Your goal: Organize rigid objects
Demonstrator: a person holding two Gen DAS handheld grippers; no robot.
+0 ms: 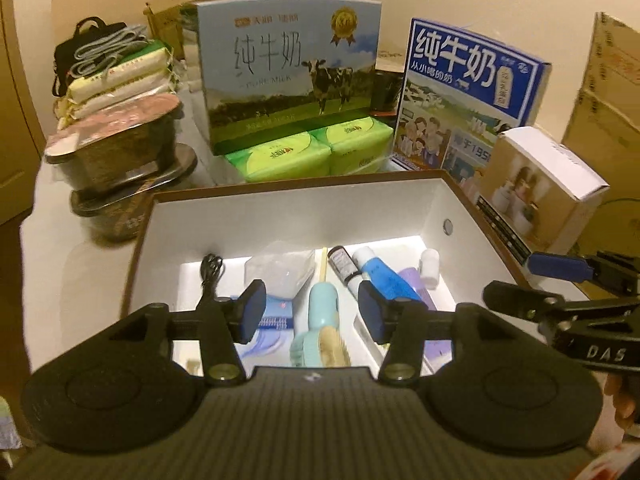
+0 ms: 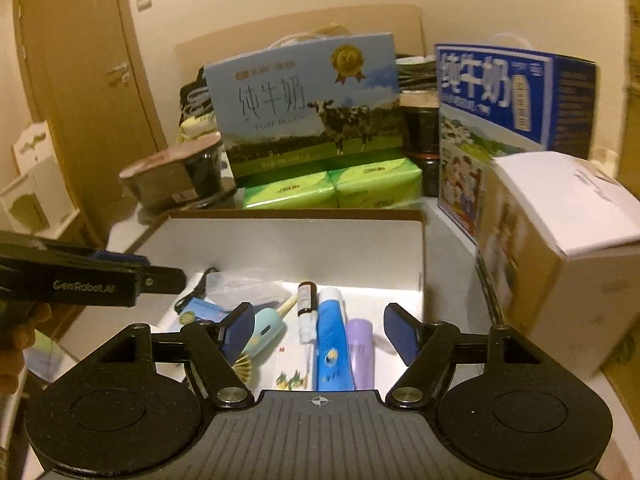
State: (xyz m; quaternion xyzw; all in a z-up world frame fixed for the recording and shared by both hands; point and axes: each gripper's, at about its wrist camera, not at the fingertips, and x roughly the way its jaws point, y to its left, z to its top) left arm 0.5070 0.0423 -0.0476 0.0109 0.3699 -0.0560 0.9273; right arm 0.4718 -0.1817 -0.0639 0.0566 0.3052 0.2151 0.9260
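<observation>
The storage box (image 1: 224, 216), white inside with a brown rim, sits open on the desk (image 1: 60, 264), near the viewer and in front of a row of packages. Its floor holds the small rigid items: a mint handheld fan (image 1: 320, 320) in the middle, a thin wooden stick (image 1: 323, 268) beyond it, a clear plastic bag (image 1: 280, 268) to the left, and a black cable (image 1: 210, 276) at the far left. To the right of the fan lie a dark brown vial (image 1: 340, 264), a blue and white tube (image 1: 376, 276), a lilac tube (image 2: 360, 354) and a small white bottle (image 1: 430, 266).

The left tool (image 1: 312, 314) hovers above the box's near half with its blue pads spread apart; the fan shows in the gap below them but nothing is gripped. The right tool (image 2: 320, 330) also hangs released over the box, its pads wide of the blue tube and lilac tube beneath, touching neither.

Behind the box, two green tissue packs (image 1: 308, 152) lie side by side in front of a light blue milk carton (image 1: 288, 68) with a cow picture. A dark blue milk carton (image 1: 464, 92) stands at the far right, and a small white and tan box (image 1: 536, 188) is just beside the storage box's right wall. Stacked dark instant noodle bowls (image 1: 120, 160) stand to the left.
</observation>
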